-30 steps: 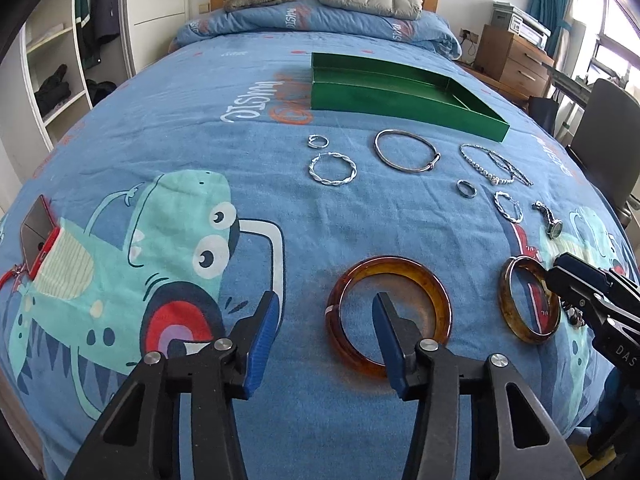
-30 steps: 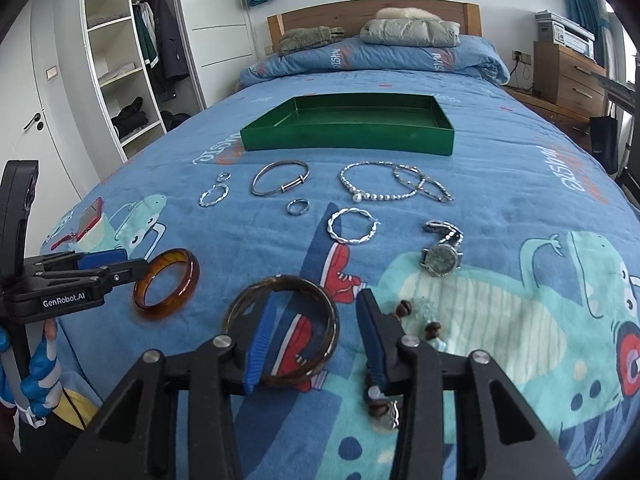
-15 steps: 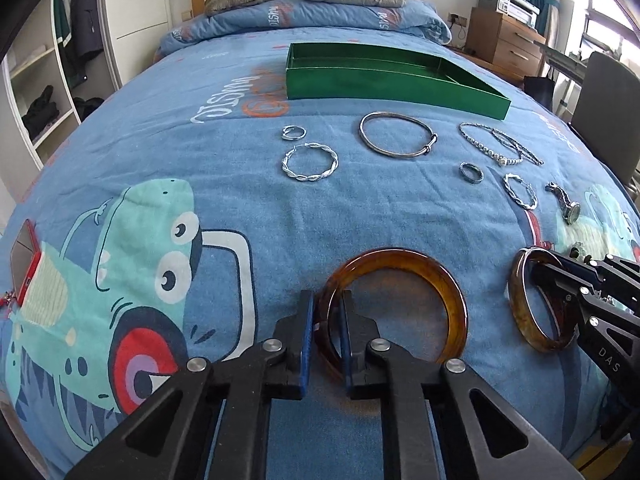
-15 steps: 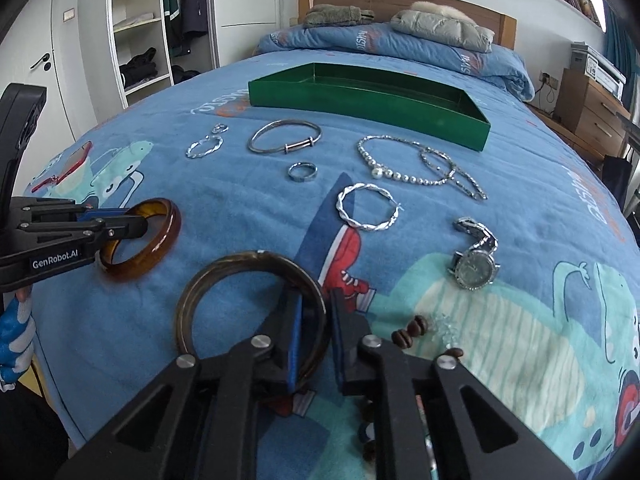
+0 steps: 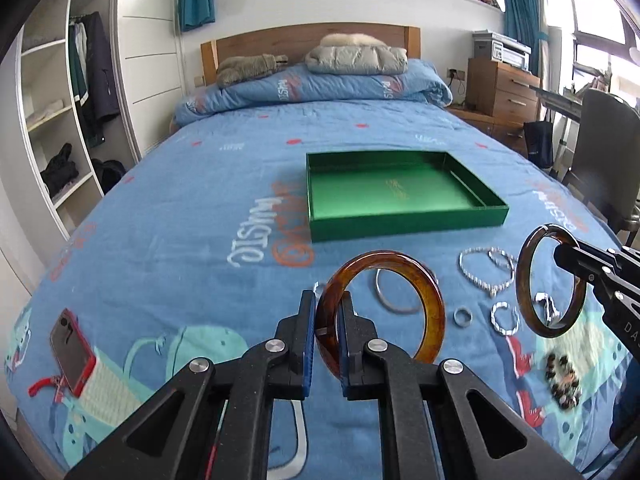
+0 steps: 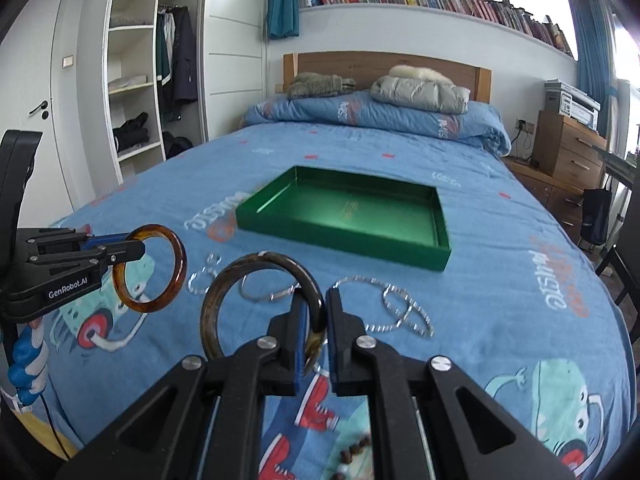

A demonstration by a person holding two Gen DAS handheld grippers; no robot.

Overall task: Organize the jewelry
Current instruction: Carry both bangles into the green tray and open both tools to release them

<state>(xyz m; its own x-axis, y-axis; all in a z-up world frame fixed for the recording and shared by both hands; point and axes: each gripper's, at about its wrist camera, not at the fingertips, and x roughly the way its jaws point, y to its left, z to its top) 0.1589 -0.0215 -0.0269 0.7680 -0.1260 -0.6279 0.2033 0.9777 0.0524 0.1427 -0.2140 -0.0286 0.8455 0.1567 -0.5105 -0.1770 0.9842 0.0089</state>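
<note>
While our left gripper (image 5: 325, 334) clamped the amber bangle (image 5: 380, 308) and our right gripper (image 6: 314, 330) pinched the darker bangle (image 6: 260, 304), both upright above the bedspread (image 5: 180, 208) with the green tray (image 5: 400, 196) ahead of the fingers, we judged either hard ring could pivot or slip from such narrow edge grips.

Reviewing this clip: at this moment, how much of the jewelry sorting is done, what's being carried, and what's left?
Done: nothing; the green tray holds no jewelry.

In hand: the left gripper is shut on the amber bangle, the right gripper on the dark bangle, both lifted off the bed.

Left: silver bracelet, ring, twisted hoop, chain necklace and beads lie on the blanket.
</note>
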